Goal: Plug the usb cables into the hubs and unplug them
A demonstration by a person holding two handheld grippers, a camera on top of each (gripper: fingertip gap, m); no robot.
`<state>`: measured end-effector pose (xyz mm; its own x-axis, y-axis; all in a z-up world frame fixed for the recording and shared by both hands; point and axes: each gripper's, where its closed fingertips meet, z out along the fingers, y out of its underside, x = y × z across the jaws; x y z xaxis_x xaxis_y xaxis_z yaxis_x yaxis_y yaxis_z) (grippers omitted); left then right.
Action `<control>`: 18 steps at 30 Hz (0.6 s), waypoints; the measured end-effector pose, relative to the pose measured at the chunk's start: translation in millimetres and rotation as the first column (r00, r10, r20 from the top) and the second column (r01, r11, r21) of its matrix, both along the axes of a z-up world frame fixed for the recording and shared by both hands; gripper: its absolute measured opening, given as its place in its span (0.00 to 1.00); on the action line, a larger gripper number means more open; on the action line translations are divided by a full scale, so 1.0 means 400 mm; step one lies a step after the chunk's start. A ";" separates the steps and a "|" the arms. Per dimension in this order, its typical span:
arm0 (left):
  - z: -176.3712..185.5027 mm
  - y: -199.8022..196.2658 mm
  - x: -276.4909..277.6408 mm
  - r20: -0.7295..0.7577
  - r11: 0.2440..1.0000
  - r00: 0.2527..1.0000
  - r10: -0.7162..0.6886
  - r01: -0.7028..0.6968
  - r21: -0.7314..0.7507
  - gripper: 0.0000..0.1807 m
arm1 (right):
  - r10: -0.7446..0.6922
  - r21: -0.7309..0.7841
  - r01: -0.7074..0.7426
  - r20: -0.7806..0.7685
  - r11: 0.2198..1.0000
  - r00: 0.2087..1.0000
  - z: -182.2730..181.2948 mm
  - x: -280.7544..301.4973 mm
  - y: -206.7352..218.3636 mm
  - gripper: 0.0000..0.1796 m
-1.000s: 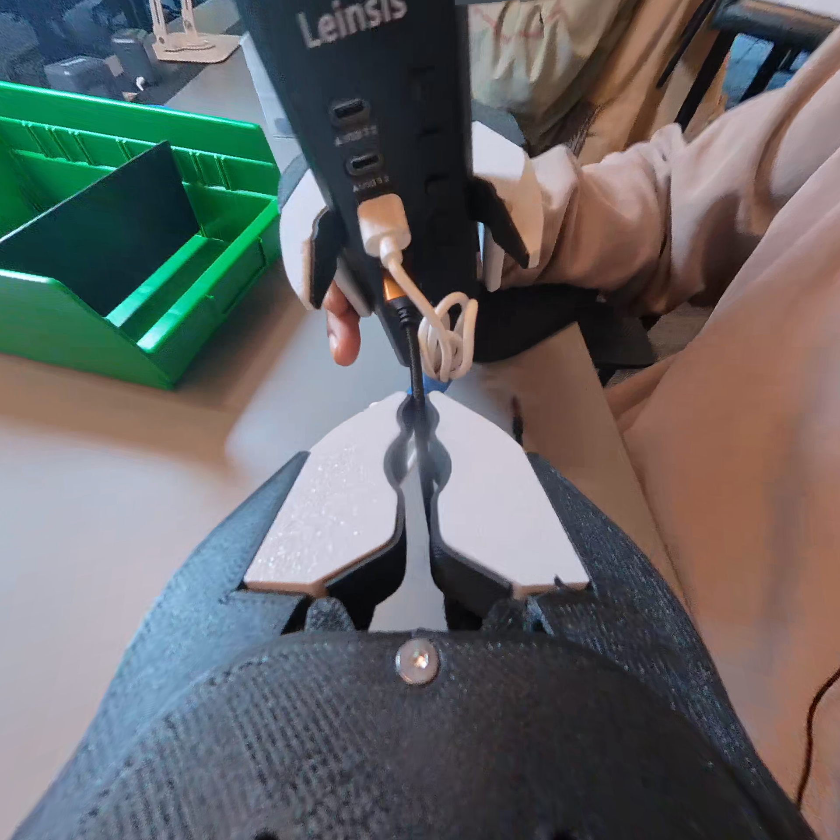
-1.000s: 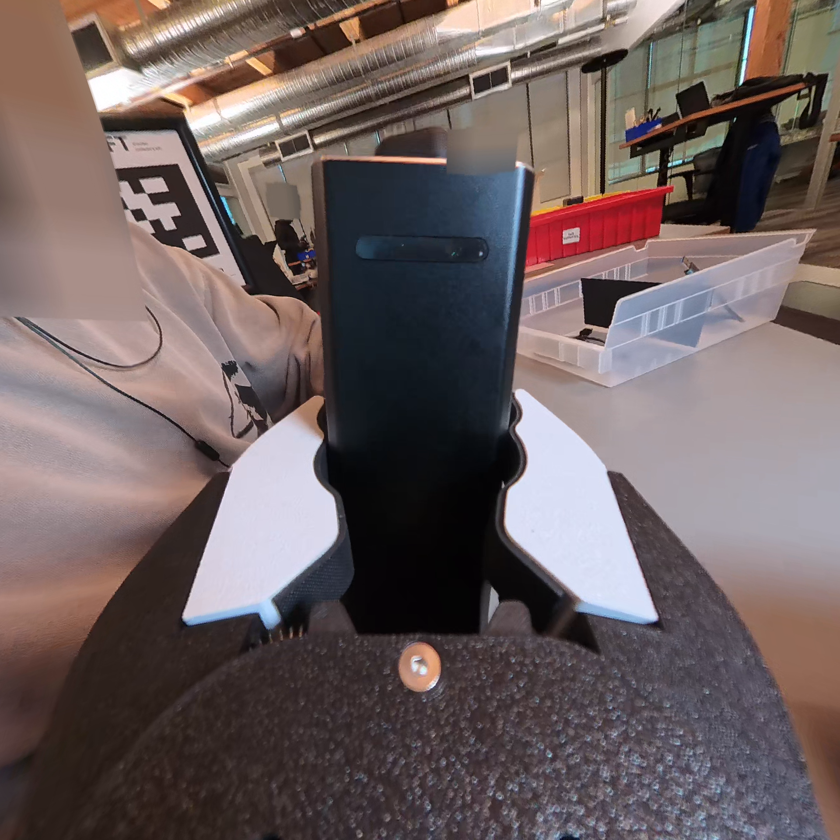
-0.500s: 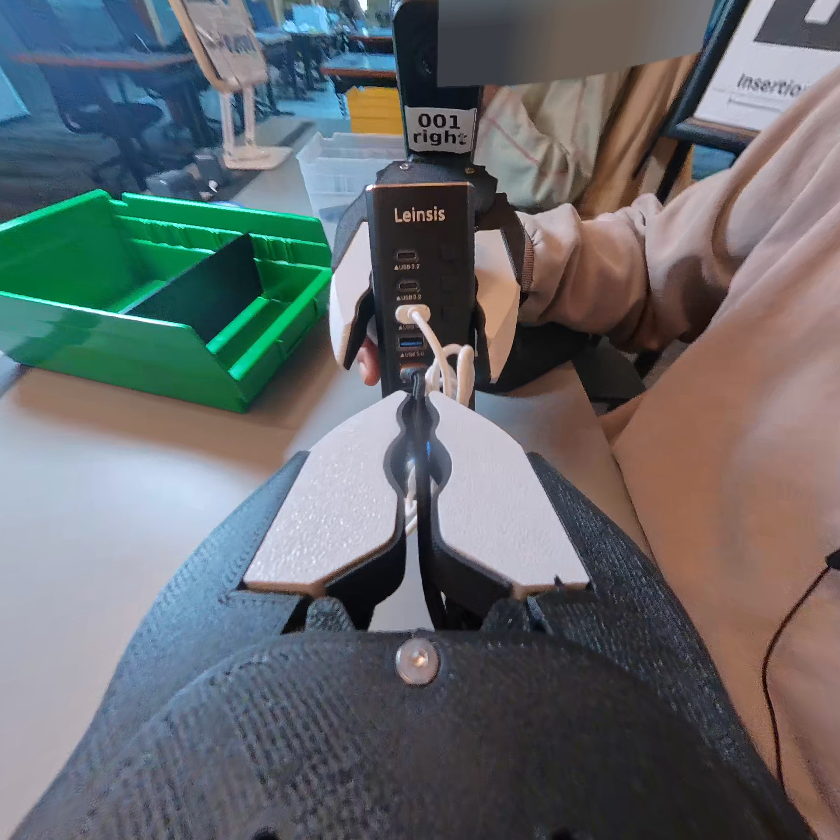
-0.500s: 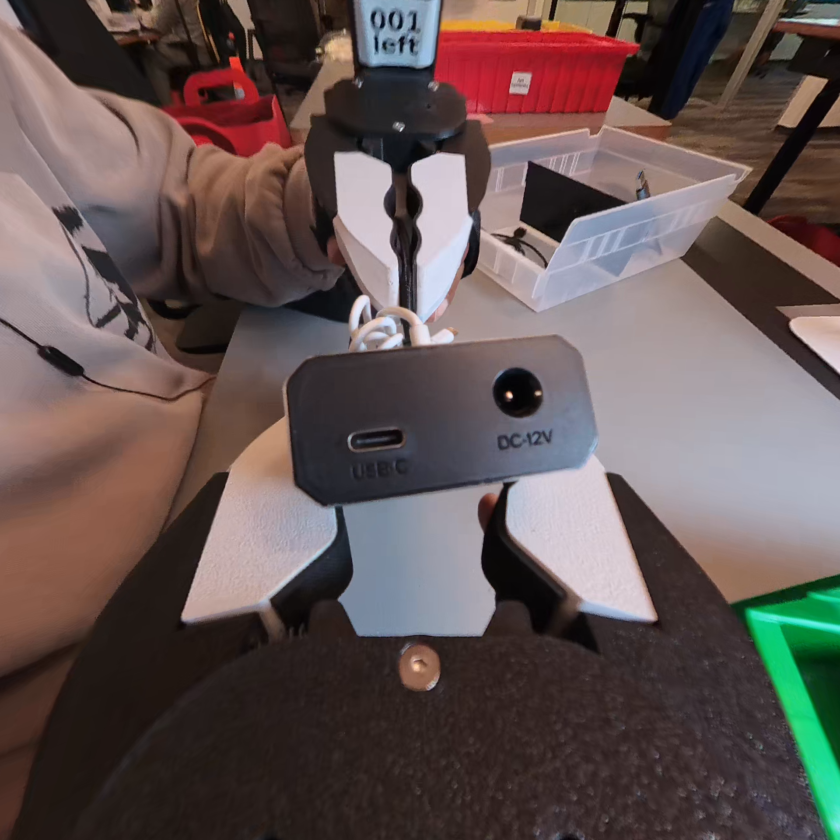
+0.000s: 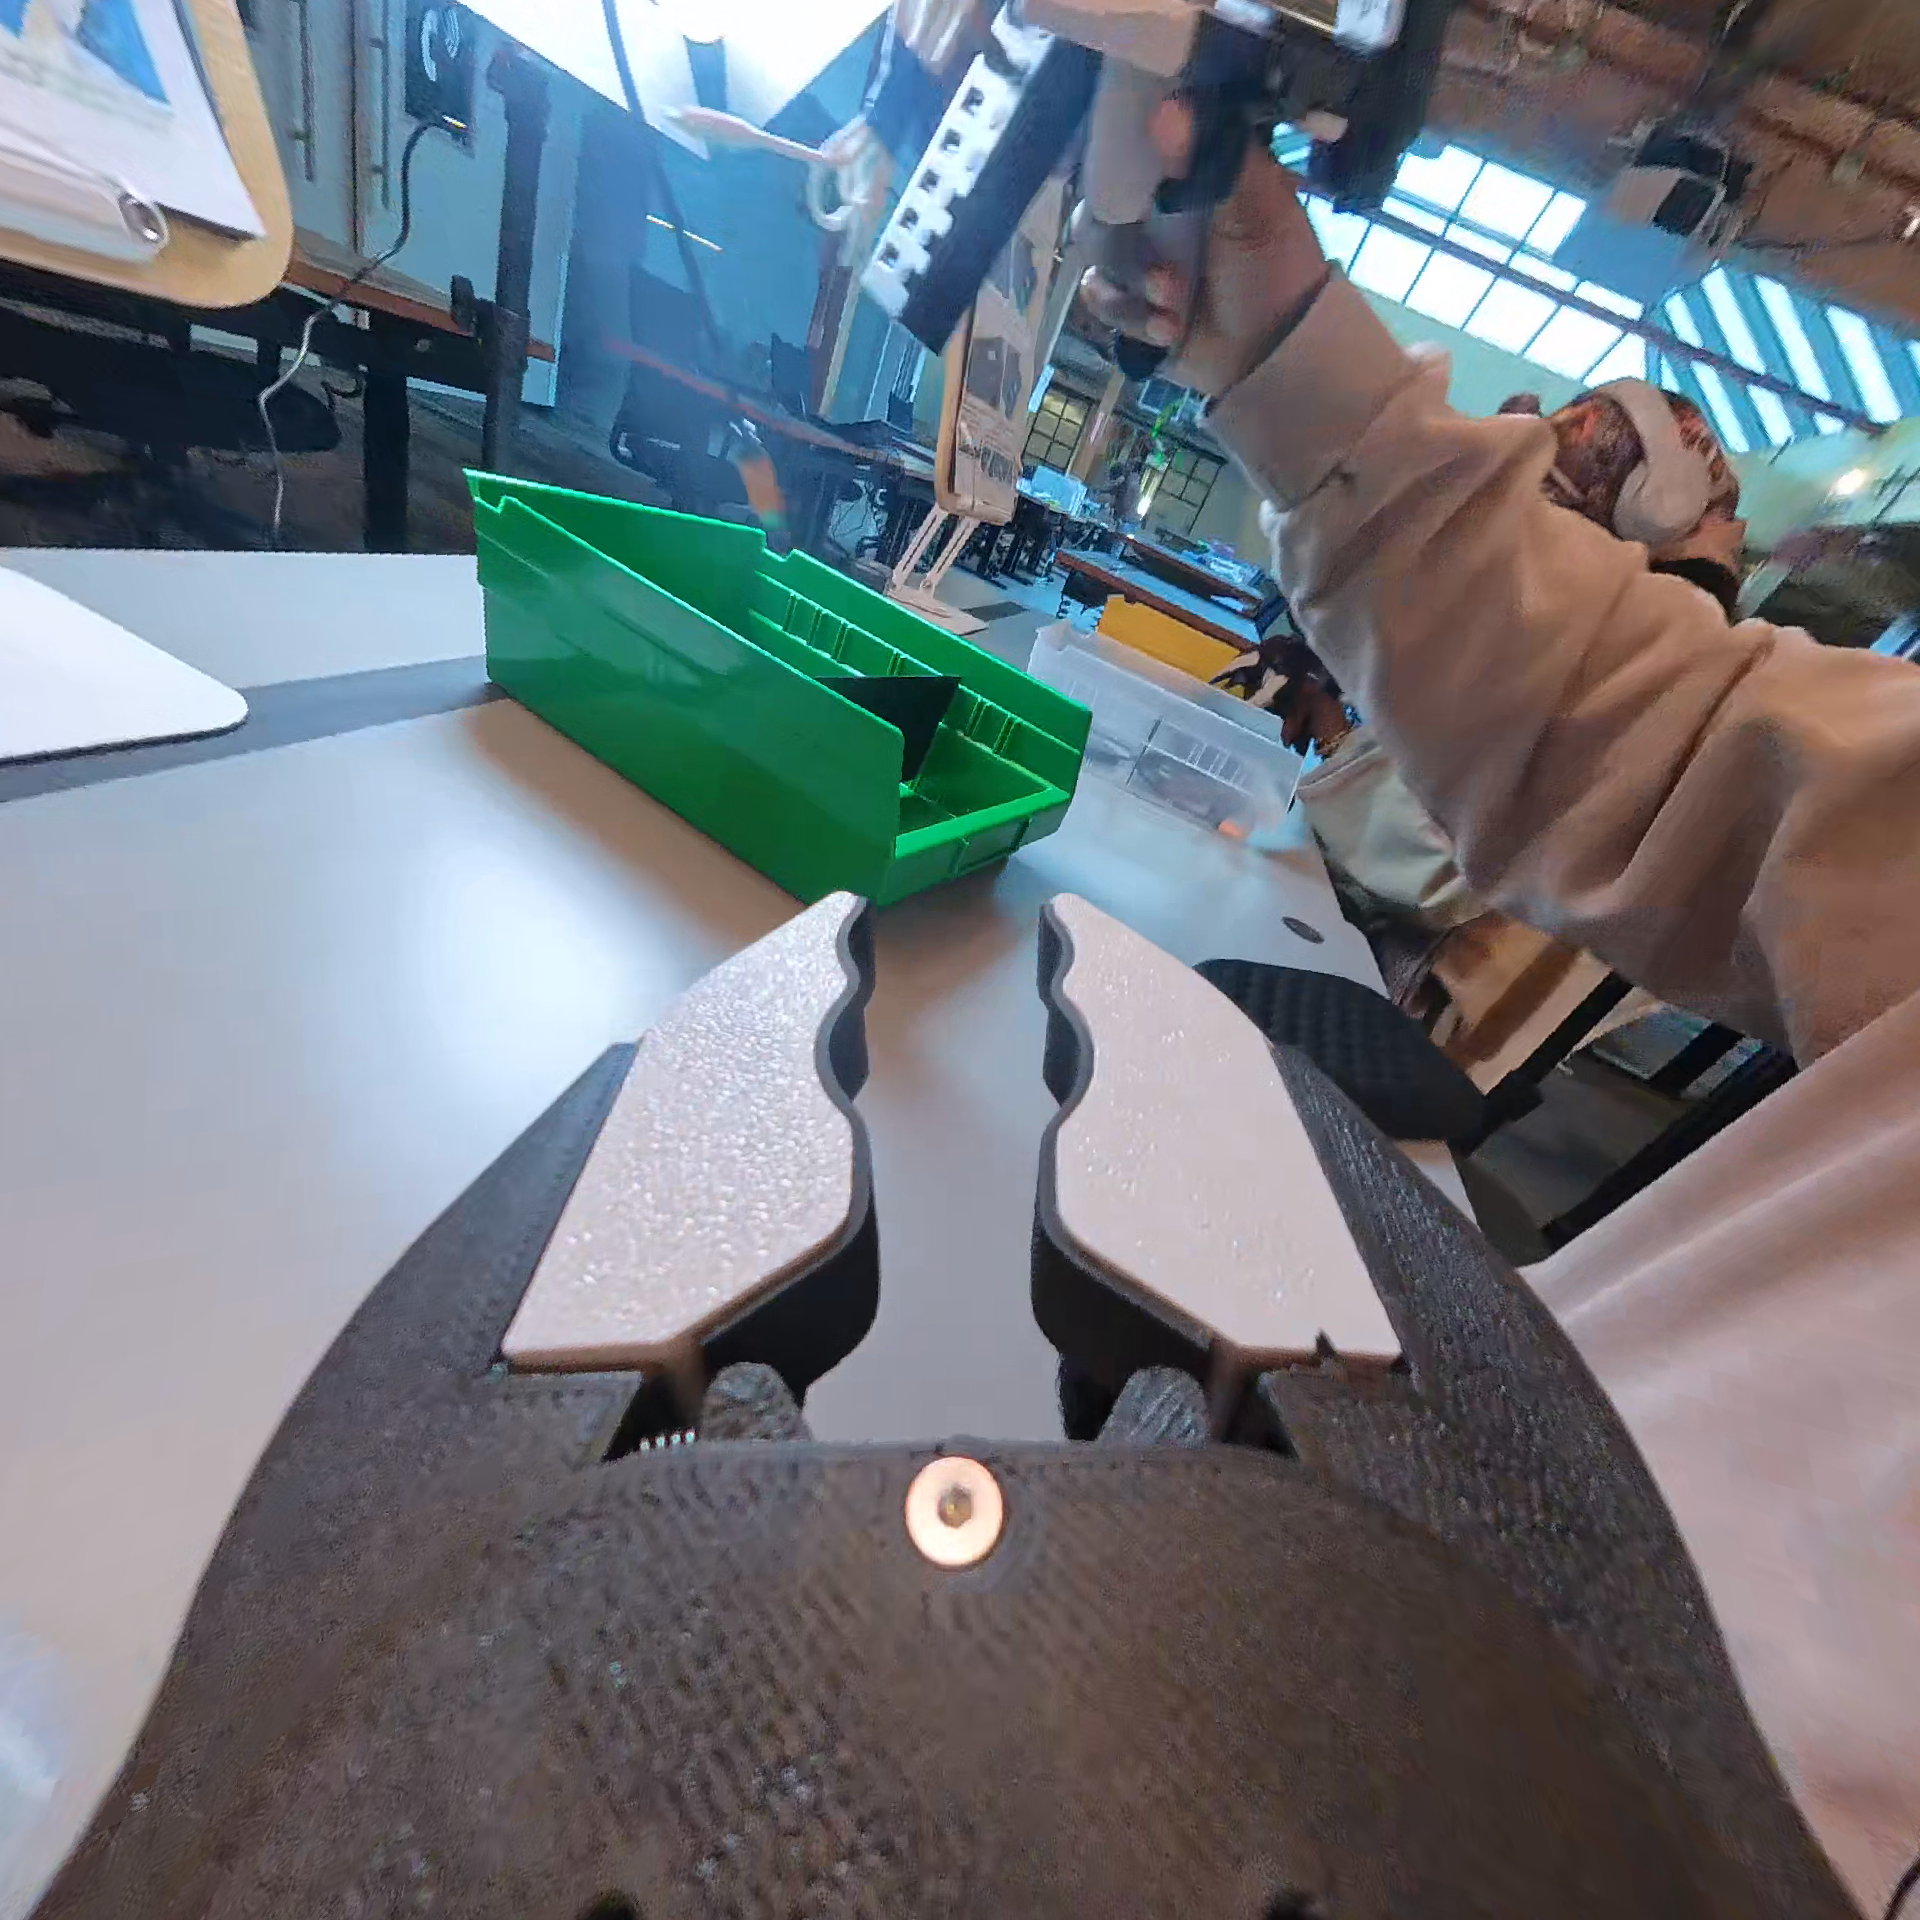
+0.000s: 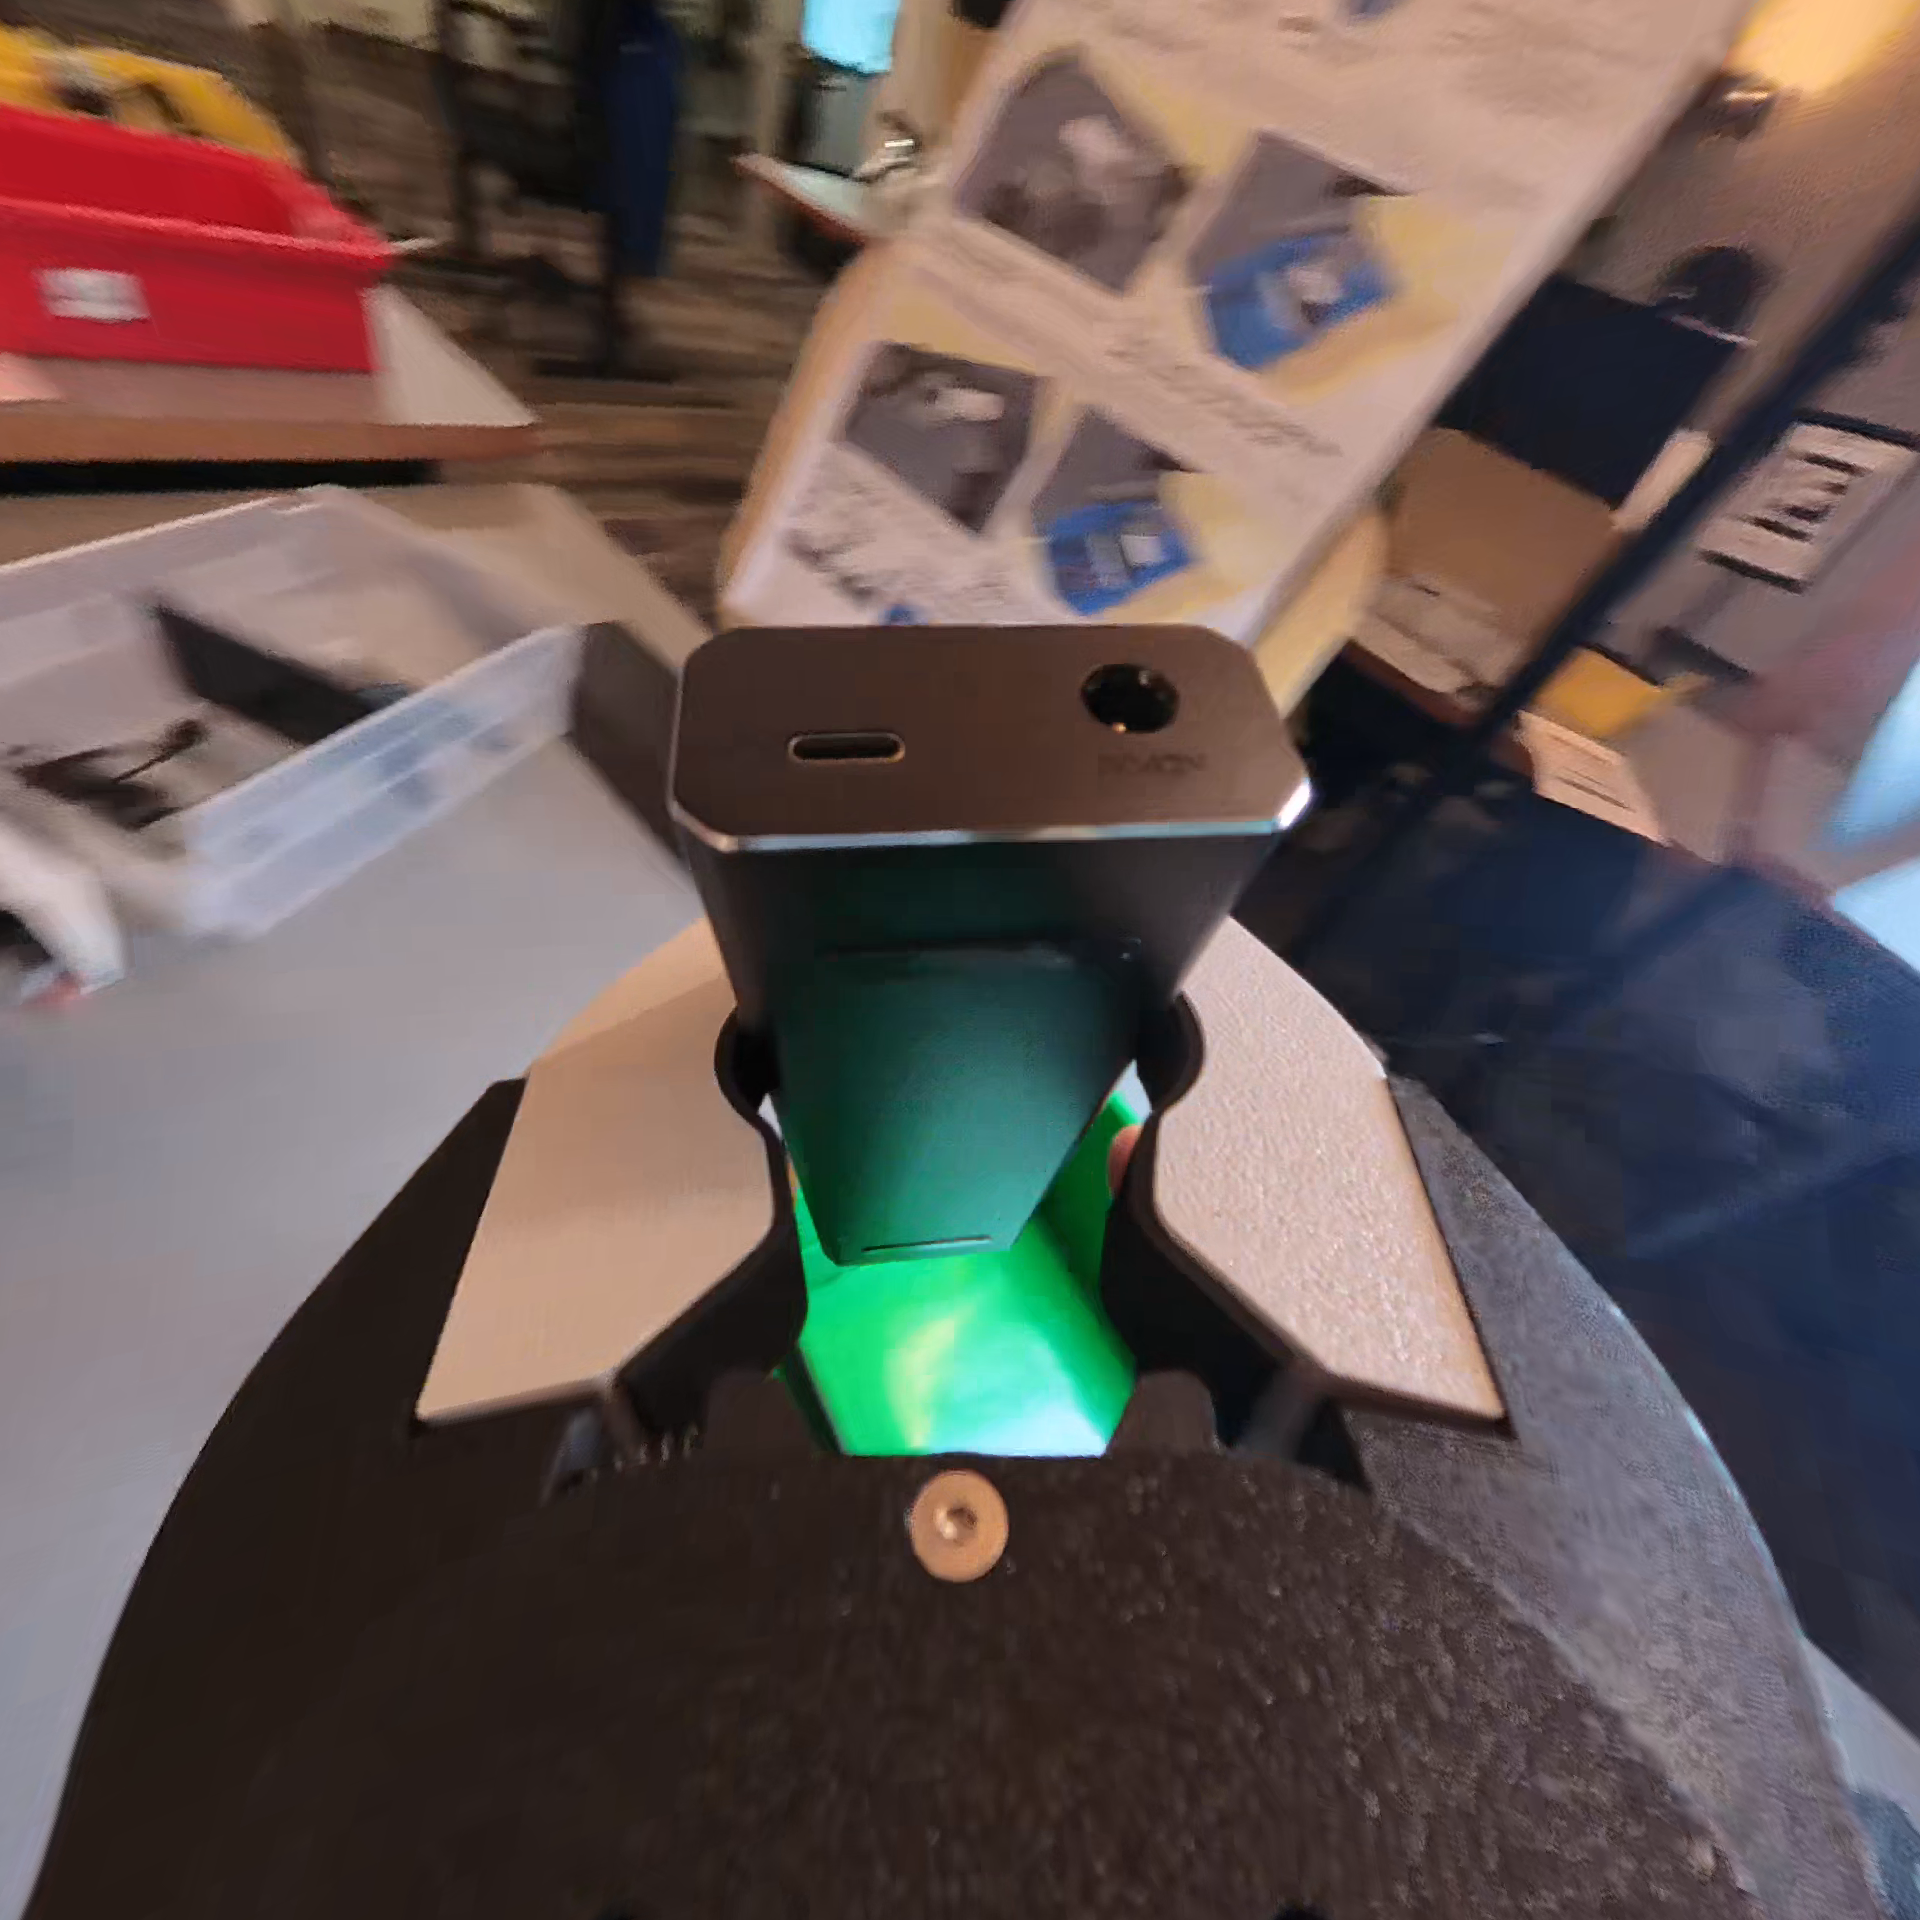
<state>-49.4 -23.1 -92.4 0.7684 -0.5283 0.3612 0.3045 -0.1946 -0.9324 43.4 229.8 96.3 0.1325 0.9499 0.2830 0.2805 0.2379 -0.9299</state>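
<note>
My right gripper (image 6: pixel 951 1023) is shut on the black USB hub (image 6: pixel 977 831), gripping its sides. The hub's end face, with an oval port and a round jack, points away from the camera. In the left wrist view the hub (image 5: pixel 977 177) shows blurred, held high at the top of the picture, with a white cable bundle (image 5: pixel 844 177) hanging from its port side. My left gripper (image 5: pixel 953 920) is open and empty, low over the grey table (image 5: pixel 312 987). The black cable is not in view.
A green bin (image 5: pixel 727 707) with a black divider stands ahead of my left gripper and shows under the hub (image 6: pixel 956 1371). A clear bin (image 5: pixel 1174 727) sits behind it, also at left (image 6: pixel 312 727). A white pad (image 5: pixel 94 675) lies far left. A person's sleeve (image 5: pixel 1558 675) fills the right. Left tips to right tips: about 35 cm.
My left gripper has let go of the black cable, opened and dropped low over the table. My right gripper has swung the hub up and over the green bin.
</note>
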 end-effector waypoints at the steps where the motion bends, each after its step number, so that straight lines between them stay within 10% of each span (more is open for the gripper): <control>1: -0.003 0.001 -0.004 0.015 1.000 1.000 0.002 -0.002 -0.006 0.17 | -0.063 -0.020 0.063 -0.026 0.998 0.998 -0.001 -0.004 0.061 0.40; 10: -0.052 0.004 0.023 -0.093 0.999 0.996 -0.017 0.013 -0.041 0.16 | -0.415 -0.340 0.395 0.015 0.853 0.910 -0.414 -0.023 0.323 0.40; 18: -0.085 0.002 0.058 -0.195 0.997 0.979 -0.058 0.046 -0.068 0.17 | -0.386 -0.124 0.508 0.506 0.852 0.771 -0.586 0.067 0.257 0.41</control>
